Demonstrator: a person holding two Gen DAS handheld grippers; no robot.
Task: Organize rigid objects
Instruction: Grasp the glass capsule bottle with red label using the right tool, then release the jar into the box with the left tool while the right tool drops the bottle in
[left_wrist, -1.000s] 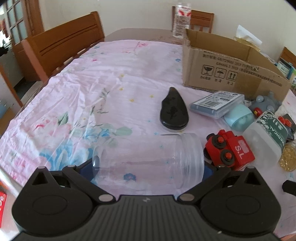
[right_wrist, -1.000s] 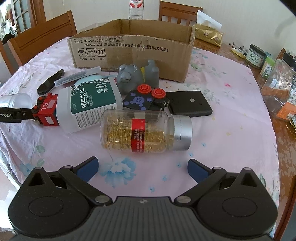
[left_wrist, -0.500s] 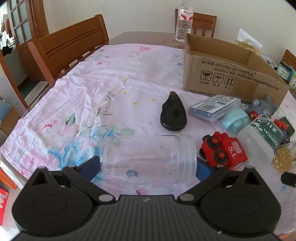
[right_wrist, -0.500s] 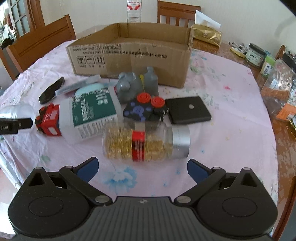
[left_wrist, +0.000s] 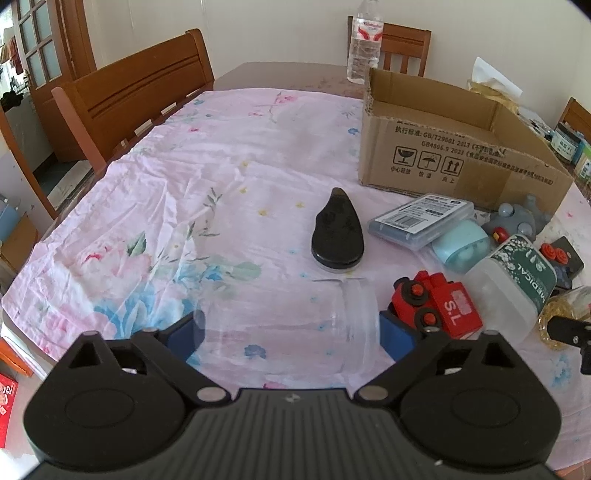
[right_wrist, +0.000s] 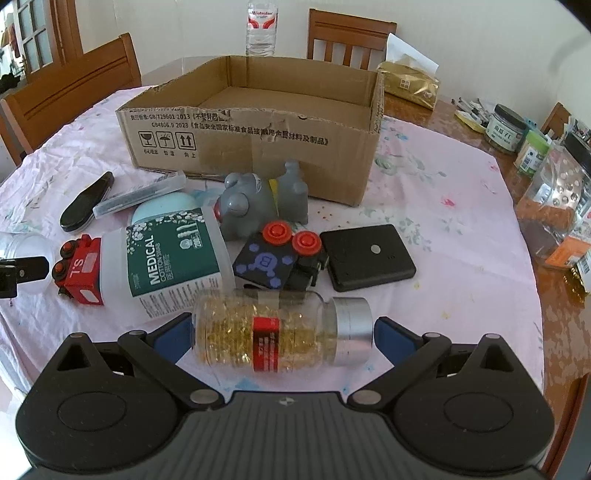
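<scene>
Now my left gripper (left_wrist: 287, 330) is closing its jaws around the clear plastic jar (left_wrist: 286, 325), which lies on its side on the pink cloth, in front of the cardboard box (right_wrist: 255, 136) and just left of the red toy train (left_wrist: 437, 310). My right gripper (right_wrist: 282, 338) stands wide around the capsule bottle (right_wrist: 280, 332), lying sideways well in front of that box; whether the pads touch it I cannot tell.
</scene>
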